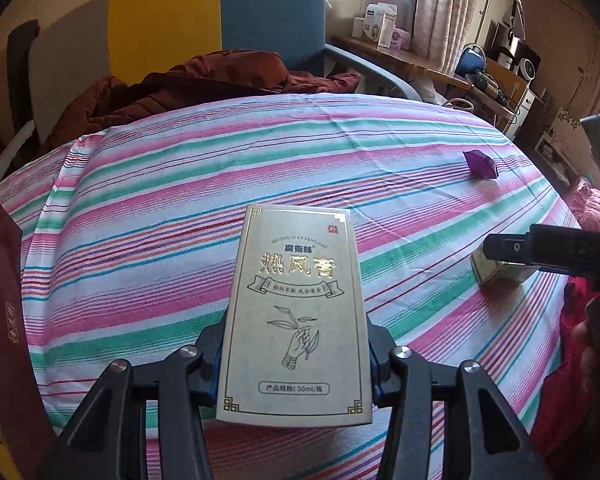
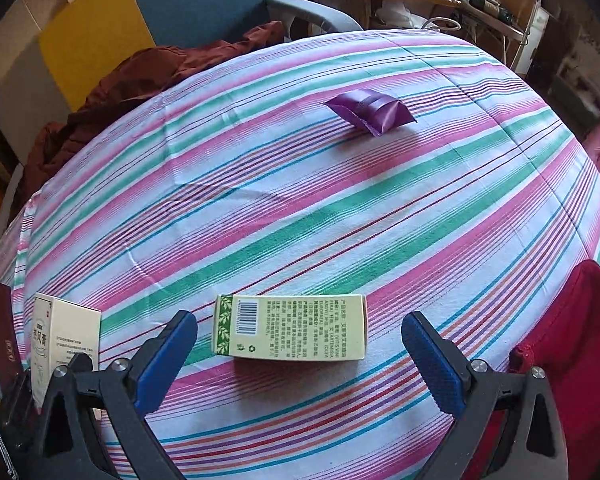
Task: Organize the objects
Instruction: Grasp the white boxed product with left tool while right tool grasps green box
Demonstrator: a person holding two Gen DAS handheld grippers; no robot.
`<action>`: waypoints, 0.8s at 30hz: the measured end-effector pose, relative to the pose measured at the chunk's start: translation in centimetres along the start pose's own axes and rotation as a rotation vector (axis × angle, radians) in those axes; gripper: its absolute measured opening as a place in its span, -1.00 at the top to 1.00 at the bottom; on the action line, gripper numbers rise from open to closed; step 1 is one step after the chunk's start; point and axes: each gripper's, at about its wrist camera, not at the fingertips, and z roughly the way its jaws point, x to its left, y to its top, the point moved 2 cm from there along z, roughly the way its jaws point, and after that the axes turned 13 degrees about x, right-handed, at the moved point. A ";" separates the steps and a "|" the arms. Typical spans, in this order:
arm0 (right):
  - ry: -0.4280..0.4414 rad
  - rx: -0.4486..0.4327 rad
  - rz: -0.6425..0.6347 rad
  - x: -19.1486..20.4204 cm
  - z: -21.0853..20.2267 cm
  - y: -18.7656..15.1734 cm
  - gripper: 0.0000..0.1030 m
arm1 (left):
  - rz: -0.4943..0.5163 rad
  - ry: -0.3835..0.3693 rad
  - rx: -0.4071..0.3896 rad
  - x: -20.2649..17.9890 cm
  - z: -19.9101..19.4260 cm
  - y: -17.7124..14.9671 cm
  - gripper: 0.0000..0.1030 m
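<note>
Left gripper (image 1: 296, 364) clamps tall cream cardboard box (image 1: 296, 312) above striped pink-green cloth (image 1: 160, 208). Right gripper (image 2: 300, 344) jaws spread wide, green-cream carton (image 2: 296, 326) lying flat between, untouched. Purple foil pouch (image 2: 370, 114) farther back.

Maroon box (image 1: 4, 320) cut off at left edge; contents unseen.
</note>
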 end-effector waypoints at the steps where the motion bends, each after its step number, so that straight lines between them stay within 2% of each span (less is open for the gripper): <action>1: -0.001 0.001 -0.001 0.1 0.1 0.0 -0.99 | 0.001 0.001 0.002 0.0 0.1 0.0 0.00; 10: -0.006 -0.003 0.002 -0.2 0.1 0.2 -0.99 | 0.010 0.015 0.000 0.0 0.8 -0.3 -0.02; 15: 0.018 0.000 0.021 -0.6 0.1 0.4 -0.99 | 0.005 -0.014 0.006 0.5 0.7 -0.2 -0.05; 22: -0.027 0.019 -0.009 -0.1 0.7 0.4 -0.99 | -0.005 -0.047 0.024 1.0 0.4 -0.3 -0.05; 24: -0.046 0.038 -0.025 0.0 1.2 0.1 -0.89 | -0.022 -0.064 0.033 1.3 0.3 -0.2 -0.03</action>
